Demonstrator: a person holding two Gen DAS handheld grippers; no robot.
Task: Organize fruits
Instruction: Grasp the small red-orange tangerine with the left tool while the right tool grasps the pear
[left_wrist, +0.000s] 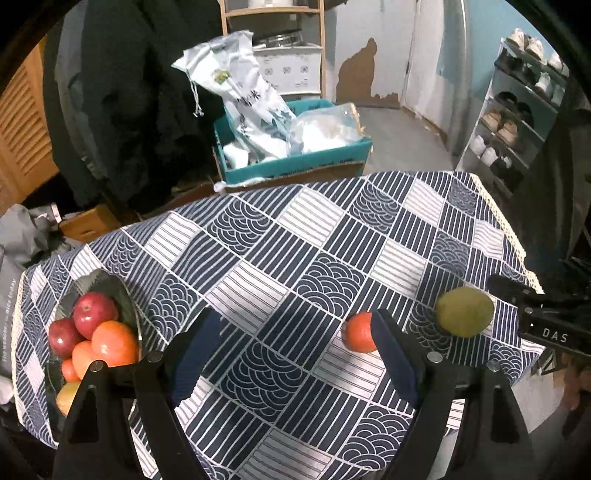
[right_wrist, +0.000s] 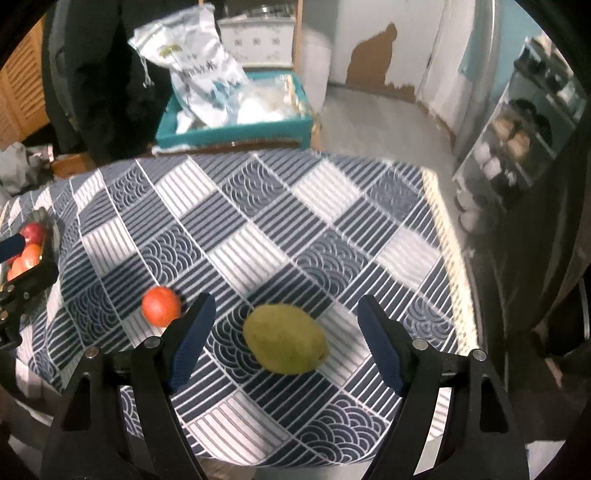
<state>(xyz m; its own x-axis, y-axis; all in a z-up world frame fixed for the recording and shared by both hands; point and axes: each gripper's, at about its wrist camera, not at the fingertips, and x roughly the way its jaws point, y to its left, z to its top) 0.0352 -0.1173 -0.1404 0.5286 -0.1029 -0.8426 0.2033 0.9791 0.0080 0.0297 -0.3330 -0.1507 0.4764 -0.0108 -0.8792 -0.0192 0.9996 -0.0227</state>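
Observation:
A green-yellow oval fruit (right_wrist: 286, 343) lies on the checked tablecloth (right_wrist: 258, 221), between the fingers of my right gripper (right_wrist: 284, 304). The gripper is open and its blue pads stand clear of the fruit on both sides. A small orange fruit (right_wrist: 161, 301) sits just left of its left finger. In the left wrist view my left gripper (left_wrist: 293, 321) is open over bare cloth. The orange fruit (left_wrist: 358, 332) shows partly behind its right finger, and the green-yellow fruit (left_wrist: 465, 312) lies further right. A glass bowl (left_wrist: 107, 280) at the left holds red apples and oranges.
The right gripper's body (left_wrist: 546, 321) shows at the right edge of the left view. Beyond the table stand a teal box (left_wrist: 295, 162) of white bags, a dark hanging coat (left_wrist: 129, 92) and a shoe rack (left_wrist: 517, 122). The table's lace-trimmed edge (right_wrist: 450, 240) runs close on the right.

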